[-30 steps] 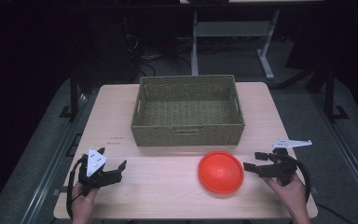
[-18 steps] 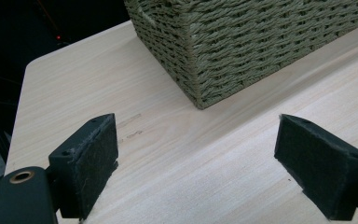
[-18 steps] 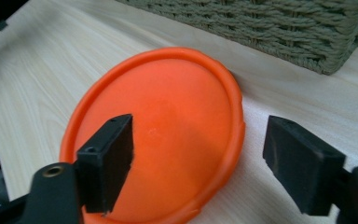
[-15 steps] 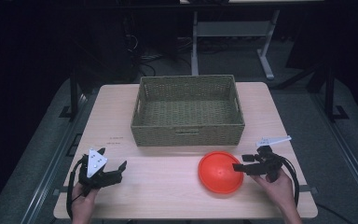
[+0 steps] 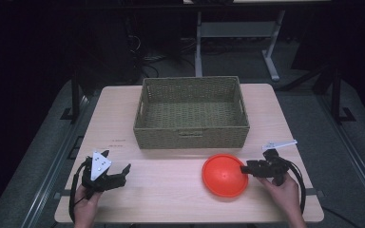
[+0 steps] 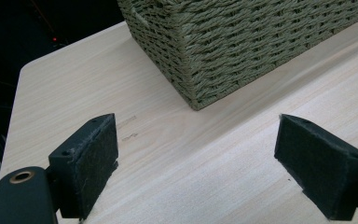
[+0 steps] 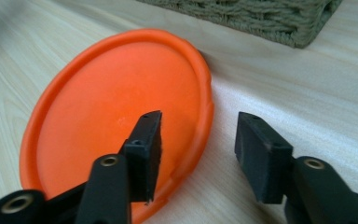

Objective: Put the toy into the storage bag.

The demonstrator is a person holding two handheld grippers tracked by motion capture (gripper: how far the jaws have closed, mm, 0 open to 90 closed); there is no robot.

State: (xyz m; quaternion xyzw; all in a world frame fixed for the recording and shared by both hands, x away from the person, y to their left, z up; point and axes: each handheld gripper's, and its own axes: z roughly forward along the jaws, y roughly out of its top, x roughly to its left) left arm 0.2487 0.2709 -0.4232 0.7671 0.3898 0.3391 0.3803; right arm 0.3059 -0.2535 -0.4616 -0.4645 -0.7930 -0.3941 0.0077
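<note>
One wicker basket point(image 5: 192, 113) sits on the bench point(image 5: 171, 190), nothing in it. One orange plate point(image 5: 224, 175) lies just before it — the right tool point(image 5: 244, 169) gapes astride its rim; the left tool point(image 5: 119, 174) hangs released.

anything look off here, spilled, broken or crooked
Nothing stands out. The woven green-brown basket sits squarely on the light wooden table, empty and intact. The round orange plastic plate lies flat in front of it, undamaged, with the open right gripper straddling its rim. The left gripper is open over bare wood.
</note>
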